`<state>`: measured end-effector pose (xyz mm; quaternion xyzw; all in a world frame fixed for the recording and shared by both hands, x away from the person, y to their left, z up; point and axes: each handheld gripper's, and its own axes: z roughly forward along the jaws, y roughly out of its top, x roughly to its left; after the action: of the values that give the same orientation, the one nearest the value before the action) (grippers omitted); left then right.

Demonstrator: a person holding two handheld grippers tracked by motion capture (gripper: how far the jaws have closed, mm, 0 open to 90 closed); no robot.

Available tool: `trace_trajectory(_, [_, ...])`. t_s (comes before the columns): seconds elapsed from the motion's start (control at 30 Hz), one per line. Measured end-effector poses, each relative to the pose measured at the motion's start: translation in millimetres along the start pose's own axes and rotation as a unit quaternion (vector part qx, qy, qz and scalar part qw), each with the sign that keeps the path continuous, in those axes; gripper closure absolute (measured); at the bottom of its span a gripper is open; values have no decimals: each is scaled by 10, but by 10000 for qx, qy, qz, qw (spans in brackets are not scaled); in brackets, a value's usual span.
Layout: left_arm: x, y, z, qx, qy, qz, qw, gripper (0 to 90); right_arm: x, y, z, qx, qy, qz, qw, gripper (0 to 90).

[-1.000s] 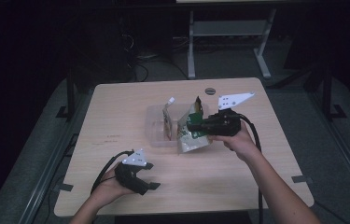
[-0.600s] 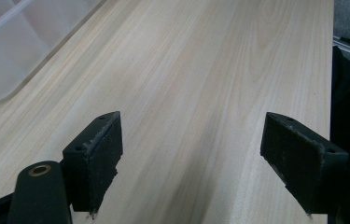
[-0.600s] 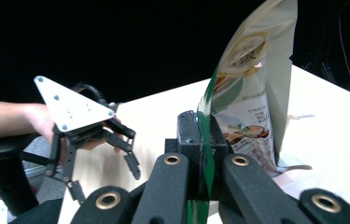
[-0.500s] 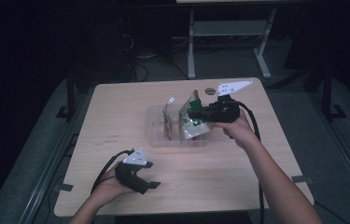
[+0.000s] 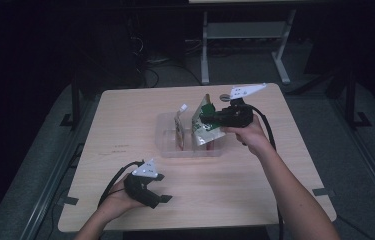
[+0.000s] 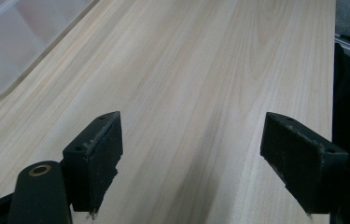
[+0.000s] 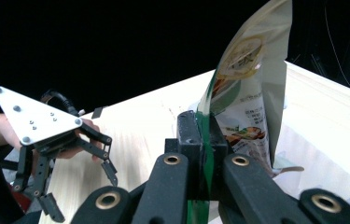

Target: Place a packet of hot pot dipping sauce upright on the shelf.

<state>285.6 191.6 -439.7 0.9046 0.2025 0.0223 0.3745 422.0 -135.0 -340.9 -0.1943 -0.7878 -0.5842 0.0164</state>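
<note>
Since a moment ago, my right tool [image 5: 206, 118] has carried the snack pouch [image 5: 206, 131] a little toward the far edge of the desk [image 5: 125, 130] and tipped it more upright, while my left tool [image 5: 159, 194] has stayed put by the near left corner.

Right now my right tool is clamped tight on the green edge of the pouch [image 7: 245, 88], jaws pressed together around it. The pouch hangs over the clear plastic bin [image 5: 167, 135] that sits around the middle of the desk, its lower end down inside the bin. A second, smaller packet [image 5: 180, 125] stands upright in the bin just beside it, toward the left edge.

My left tool [image 6: 189, 158] rests low over bare wood with its jaws spread wide and nothing between them. A rounded corner of the bin [image 6: 9, 51] shows off to one side of them. From my right tool's camera I can see my left tool [image 7: 81, 182] farther off, held in my hand [image 7: 77, 140].
</note>
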Motion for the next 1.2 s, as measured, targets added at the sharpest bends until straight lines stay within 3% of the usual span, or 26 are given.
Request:
trace_trajectory(0.4, [16, -13, -6, -1, -17, -15, 10000, 204, -154, -1, 53, 9, -186, 112, 9998, 900])
trace_trajectory(0.7, [19, -15, -1, 14, -34, 4, 10000, 204, -190, -149, 198, 211, -201, 241, 9993, 899])
trace_trajectory(0.87, [21, -17, 9, 24, -47, 13, 10000, 205, -200, -202, 258, 475, -374, 179, 9980, 894])
trace_trajectory(1.2, [18, -16, 12, 43, -80, 20, 10000, 204, -181, -159, 200, 291, -495, 180, 9982, 819])
